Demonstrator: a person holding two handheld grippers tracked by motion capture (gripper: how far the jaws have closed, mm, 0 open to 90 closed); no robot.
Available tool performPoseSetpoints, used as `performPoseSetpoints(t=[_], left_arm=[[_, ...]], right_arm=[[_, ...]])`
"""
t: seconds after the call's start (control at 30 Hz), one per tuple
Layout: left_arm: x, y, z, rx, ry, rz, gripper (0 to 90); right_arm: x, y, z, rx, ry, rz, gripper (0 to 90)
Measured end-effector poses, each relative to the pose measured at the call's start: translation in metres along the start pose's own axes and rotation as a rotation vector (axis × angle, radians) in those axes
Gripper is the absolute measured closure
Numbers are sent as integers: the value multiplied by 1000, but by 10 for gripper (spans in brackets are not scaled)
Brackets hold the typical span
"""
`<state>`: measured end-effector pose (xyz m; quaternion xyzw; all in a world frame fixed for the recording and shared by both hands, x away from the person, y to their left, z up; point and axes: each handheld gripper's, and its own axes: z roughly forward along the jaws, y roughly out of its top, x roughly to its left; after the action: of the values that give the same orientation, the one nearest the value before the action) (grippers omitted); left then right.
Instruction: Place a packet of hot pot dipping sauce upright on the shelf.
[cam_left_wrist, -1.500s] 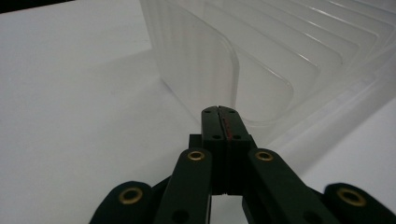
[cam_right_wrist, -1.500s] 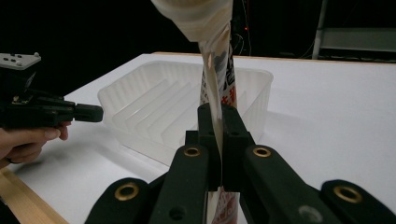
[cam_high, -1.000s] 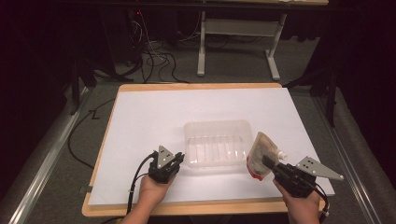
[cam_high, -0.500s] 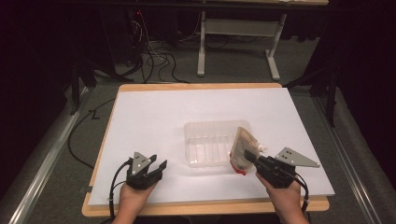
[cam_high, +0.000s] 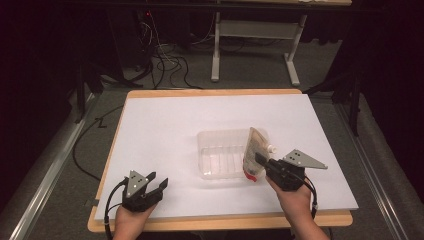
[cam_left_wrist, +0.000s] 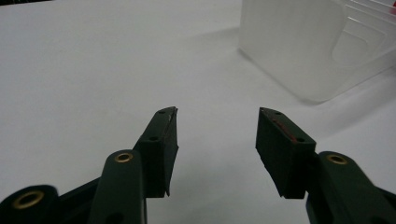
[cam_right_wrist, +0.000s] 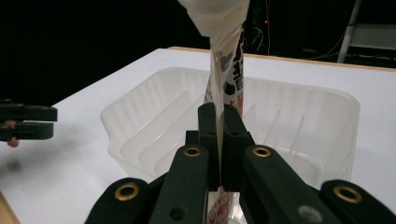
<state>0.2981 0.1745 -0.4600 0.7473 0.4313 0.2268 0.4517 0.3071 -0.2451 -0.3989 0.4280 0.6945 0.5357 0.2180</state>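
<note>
The flat plastic spouted pouch with red and white print (cam_high: 255, 152) hangs upright over the right end of the clear ribbed plastic tray (cam_high: 220, 155), mid-way across the white surface (cam_high: 165, 125). At near left, the left hand-held gripper (cam_high: 159, 185) sits with jaws spread, holding nothing, apart from the tray. At right, the right hand-held gripper (cam_high: 261, 162) pinches the pouch's lower edge.

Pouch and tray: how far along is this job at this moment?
Done: the right gripper has the spouted pouch clamped and lifted. In hand: the pouch hangs at the right end of the clear plastic tray, its lower end not yet lying inside. Left: lowering and releasing it, probably. The left gripper sits open near the table's front edge, holding nothing.
</note>
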Motion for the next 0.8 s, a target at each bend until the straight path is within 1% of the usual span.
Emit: performPoseSetpoints(t=[0.03, 0.1, 0.17, 0.2, 0.3, 0.33, 0.37, 0.4, 0.43, 0.47, 0.5, 0.53, 0.6, 0.63, 0.67, 0.7, 0.8], left_arm=[[-1, -1, -1, -2, 4, 5, 488], [-1, -1, -1, -1, 6, 8, 491], [-1, -2, -2, 1, 6, 6, 489], [-1, -2, -2, 1, 6, 6, 489], [-2, -1, -3, -1, -3, 4, 489], [-2, -1, -3, -1, -3, 4, 489], [-2, -1, -3, -5, -9, 4, 489], [-2, -1, -3, -5, -9, 4, 489], [-3, 0, -3, -6, -12, 12, 489], [-3, 0, -3, -6, -12, 12, 490], [-3, 0, -3, -8, -20, 12, 489], [-3, 0, -3, -8, -20, 12, 488], [-3, 1, -3, -10, -24, 13, 486], [-4, 2, -2, -12, -27, 12, 482], [-4, 2, -2, -12, -27, 12, 481], [-5, 3, -2, -14, -31, 18, 480], [-7, 3, -1, -17, -37, 19, 480]], right_arm=[[0, 1, 3, 0, -8, -6, 900], [0, 1, 4, -2, -8, -7, 900], [0, 3, 10, -3, -23, -22, 900], [0, 3, 10, -3, -23, -22, 900], [1, 5, 17, -3, -38, -24, 900], [1, 5, 17, -3, -38, -24, 900], [1, 6, 21, -1, -52, -36, 900], [1, 6, 21, -1, -52, -36, 900], [1, 8, 25, 2, -62, -39, 900], [1, 8, 25, 2, -62, -39, 900], [0, 8, 29, 6, -74, -37, 900], [0, 8, 29, 6, -74, -37, 900], [-2, 9, 34, 11, -86, -40, 900], [-4, 10, 38, 22, -99, -36, 900], [-4, 10, 38, 22, -99, -36, 900], [-6, 11, 44, 30, -112, -36, 900], [-7, 11, 48, 41, -126, -37, 900]])
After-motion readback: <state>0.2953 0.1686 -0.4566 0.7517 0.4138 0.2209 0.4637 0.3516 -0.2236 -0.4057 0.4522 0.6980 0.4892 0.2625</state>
